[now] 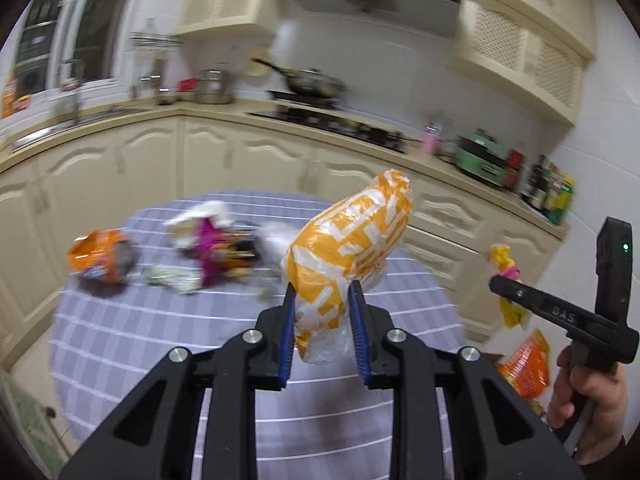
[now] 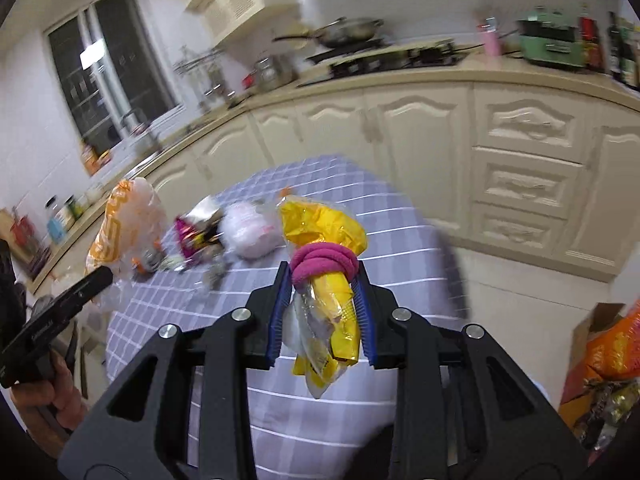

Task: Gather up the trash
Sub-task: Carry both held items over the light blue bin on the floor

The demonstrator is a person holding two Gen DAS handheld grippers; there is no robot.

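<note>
An orange-and-white plastic bag (image 1: 352, 248) is being clamped between the blue pads of the left hand-held gripper (image 1: 322, 292) and is being held clear above the checked worktop (image 1: 160, 340). A yellow wrapper (image 2: 324, 264), bound with a pink band (image 2: 322, 264), is being pinched in the right hand-held gripper (image 2: 322, 276). More trash is being left on the worktop: in the left wrist view, an orange crumpled packet (image 1: 102, 256) at ten o'clock of the bag, and a magenta wrapper (image 1: 212, 244) with white paper (image 1: 200, 216) beside it. A box of orange packets (image 2: 608, 352) is being seen at three o'clock in the right wrist view. Cream cabinets (image 2: 520, 168) are being shown behind.
</note>
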